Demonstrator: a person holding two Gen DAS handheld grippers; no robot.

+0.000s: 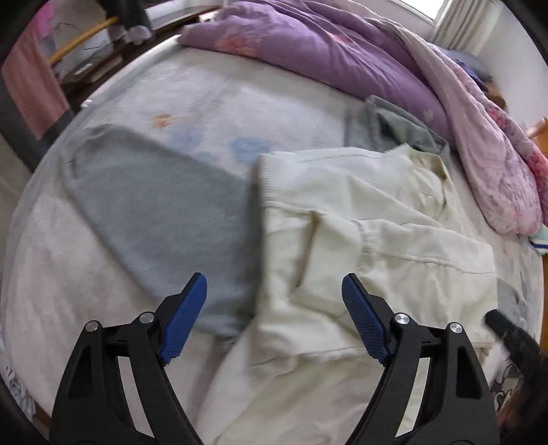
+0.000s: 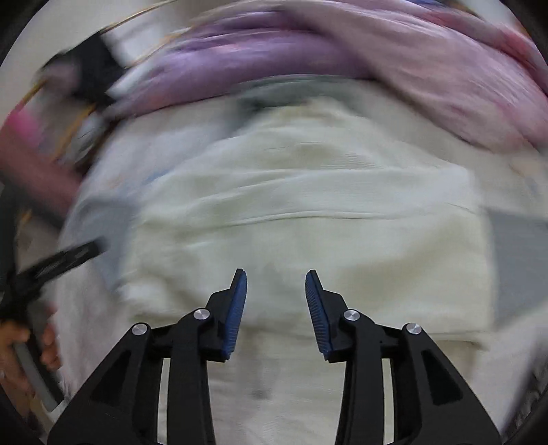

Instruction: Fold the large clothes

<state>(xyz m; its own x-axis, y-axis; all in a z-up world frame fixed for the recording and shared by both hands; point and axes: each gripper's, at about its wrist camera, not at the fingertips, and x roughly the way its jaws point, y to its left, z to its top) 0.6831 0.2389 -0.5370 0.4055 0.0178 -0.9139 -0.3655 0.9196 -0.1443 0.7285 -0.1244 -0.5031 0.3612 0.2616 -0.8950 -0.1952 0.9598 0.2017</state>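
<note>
Cream garment (image 1: 359,219): lies rumpled on the bed, ahead of your tongs and partly under both.
Left gripper (image 1: 274,285): spread wide, holding nothing.
Right gripper (image 2: 275,282): parted, holding nothing.
Left view only: grey garment (image 1: 164,212) flat, just left of the cream one.
Right view only: blurred; your left hand (image 2: 20,345).
Surface: white bed sheet (image 1: 205,99), purple quilt (image 1: 325,48) behind.

Home bedroom: bed (image 1: 191,89), purple quilt (image 1: 308,48), window curtain (image 1: 459,24).
</note>
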